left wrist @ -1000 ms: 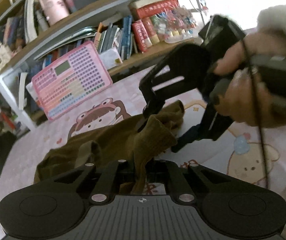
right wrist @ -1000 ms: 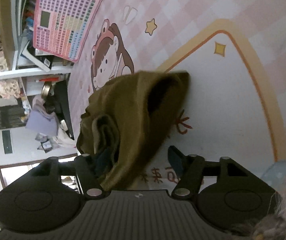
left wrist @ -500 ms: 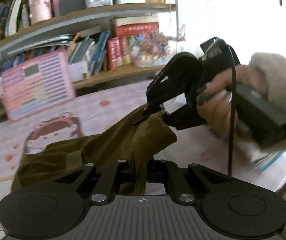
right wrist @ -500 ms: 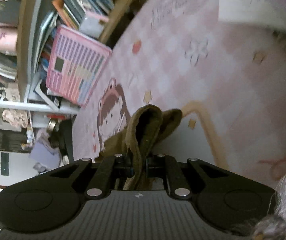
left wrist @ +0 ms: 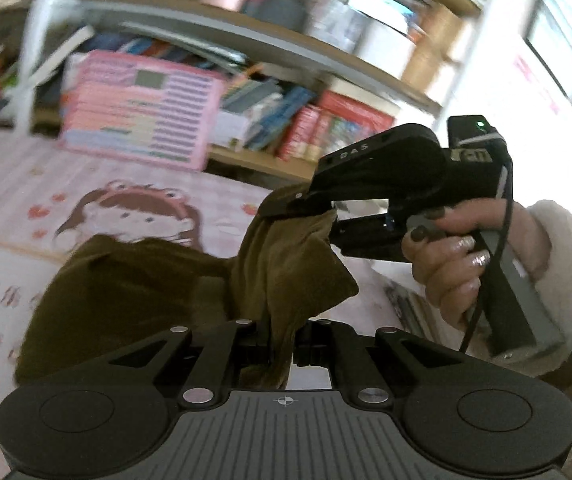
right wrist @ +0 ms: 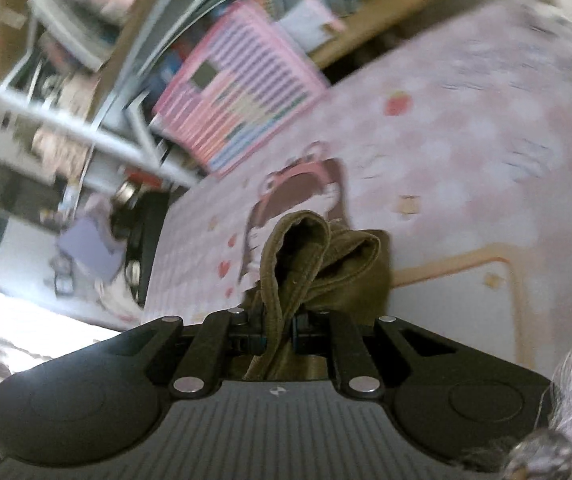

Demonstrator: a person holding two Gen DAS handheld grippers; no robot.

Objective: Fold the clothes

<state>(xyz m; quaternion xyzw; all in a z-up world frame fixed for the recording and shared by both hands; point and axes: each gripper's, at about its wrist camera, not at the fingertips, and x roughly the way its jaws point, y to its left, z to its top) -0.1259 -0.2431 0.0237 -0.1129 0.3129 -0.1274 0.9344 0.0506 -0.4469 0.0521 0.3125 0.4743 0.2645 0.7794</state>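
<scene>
Holding one olive-brown garment point(left wrist: 134, 288) between them, both grippers are clenched on cloth: the left gripper point(left wrist: 282, 334) pinches a bunched edge right at its fingertips, and the right gripper point(left wrist: 305, 210) bites a corner above it, squeezed by a hand point(left wrist: 445, 264) in a fluffy cream sleeve point(left wrist: 561, 248). In the right wrist view the right gripper point(right wrist: 278, 330) has several rolled layers wedged between its fingers. The rest of the garment sags from the two grips down onto the surface point(left wrist: 14, 184), a pink checked mat printed with a cartoon girl point(left wrist: 134, 216).

The risk, as I judge it, lies in those thick, uneven bites. Each gripper seems to hold a wad and not a clean single edge, so a pull apart could let one layer slide out and the cloth drop crooked. The two grips sit close together beside the girl's face, so the hanging part is crumpled; any fold laid from this hold may trap creases. Both views are smeared by motion, which hints at a fast swing that could shake the cloth loose.

Readable writing is scarce: the right gripper's casing shows "DAS". Red characters on the mat, left of the garment, are too blurred to read, as are the pink chart point(left wrist: 138, 112) and the book spines point(left wrist: 325, 132) behind the girl.
</scene>
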